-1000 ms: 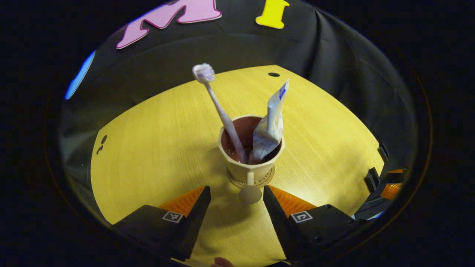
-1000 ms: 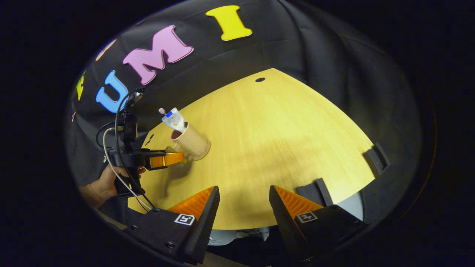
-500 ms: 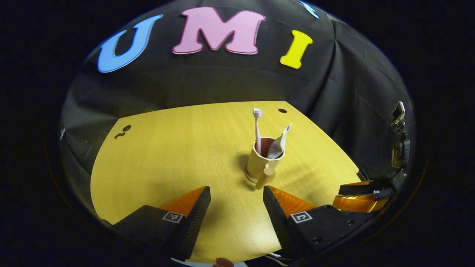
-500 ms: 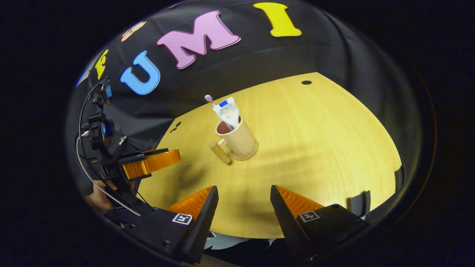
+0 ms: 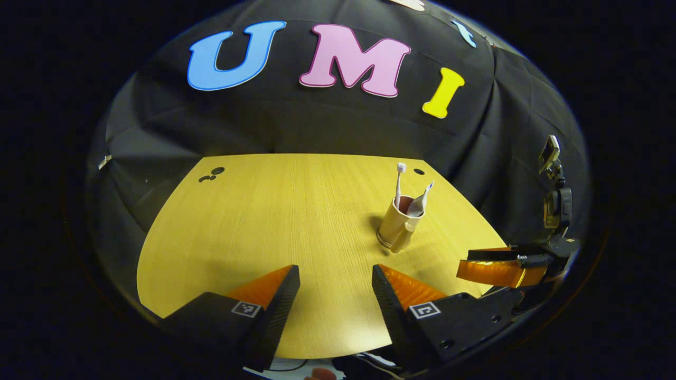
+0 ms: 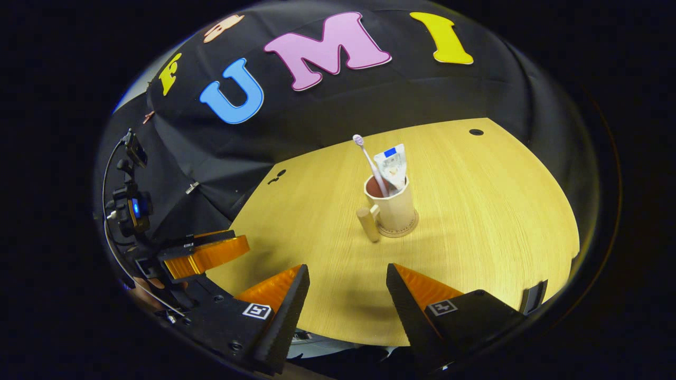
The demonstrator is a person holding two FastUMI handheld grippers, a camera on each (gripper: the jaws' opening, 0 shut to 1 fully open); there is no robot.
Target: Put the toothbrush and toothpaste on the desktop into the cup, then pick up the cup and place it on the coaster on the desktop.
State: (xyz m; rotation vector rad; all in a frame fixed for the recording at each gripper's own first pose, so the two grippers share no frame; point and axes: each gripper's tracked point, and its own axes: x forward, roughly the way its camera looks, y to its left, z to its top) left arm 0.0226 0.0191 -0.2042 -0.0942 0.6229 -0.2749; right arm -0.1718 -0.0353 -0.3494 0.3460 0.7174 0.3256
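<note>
While the cup (image 6: 393, 211) stands on the coaster (image 6: 400, 231) holding toothbrush (image 6: 368, 158) and toothpaste (image 6: 392, 165), both grippers, left (image 5: 334, 279) and right (image 6: 346, 281), hover released nearby.

Left gripper (image 5: 335, 279): fingers spread apart, nothing between them
Cup (image 5: 395, 226): ahead and right of the fingers, upright on the desktop (image 5: 274, 221)
Toothbrush (image 5: 398, 182): in cup, bristles up
Toothpaste (image 5: 420, 203): in cup, leaning right
Coaster (image 5: 384, 244): under the cup
Right gripper (image 5: 499, 266): far right, near desktop edge
</note>
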